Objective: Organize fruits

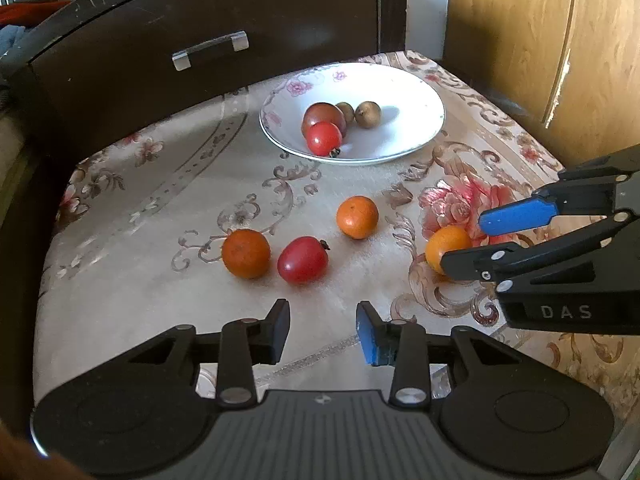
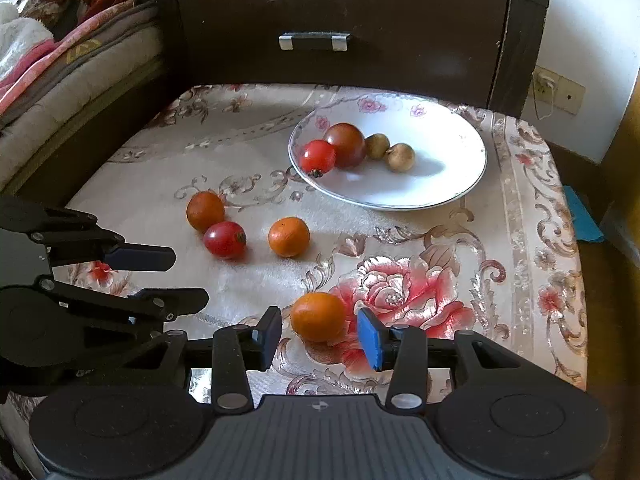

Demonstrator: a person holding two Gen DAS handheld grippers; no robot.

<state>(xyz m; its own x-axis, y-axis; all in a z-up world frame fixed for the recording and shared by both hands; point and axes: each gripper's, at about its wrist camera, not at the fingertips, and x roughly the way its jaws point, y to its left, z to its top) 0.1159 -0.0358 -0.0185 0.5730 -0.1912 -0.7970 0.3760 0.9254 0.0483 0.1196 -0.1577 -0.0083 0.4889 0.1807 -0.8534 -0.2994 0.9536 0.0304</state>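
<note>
A white flowered plate (image 1: pixel 404 84) (image 2: pixel 444 148) at the back holds a red tomato (image 1: pixel 324 138), a darker tomato (image 1: pixel 325 115) and two small brown fruits (image 1: pixel 368 114). On the floral cloth lie a dark orange (image 1: pixel 246 253), a red tomato (image 1: pixel 303 260), an orange (image 1: pixel 357 217) and, further right, another orange (image 1: pixel 442 246) (image 2: pixel 318 316). My right gripper (image 2: pixel 320 332) (image 1: pixel 466 240) is open with one finger on each side of that last orange and small gaps showing. My left gripper (image 1: pixel 322 312) (image 2: pixel 190 278) is open and holds nothing, just short of the red tomato.
A dark wooden drawer front with a metal handle (image 1: pixel 210 50) (image 2: pixel 315 41) rises behind the table. A light wooden cabinet door (image 1: pixel 540 40) stands to the right. Piled bedding (image 2: pixel 60 60) lies to the left. The floral cloth (image 1: pixel 160 208) covers the whole tabletop.
</note>
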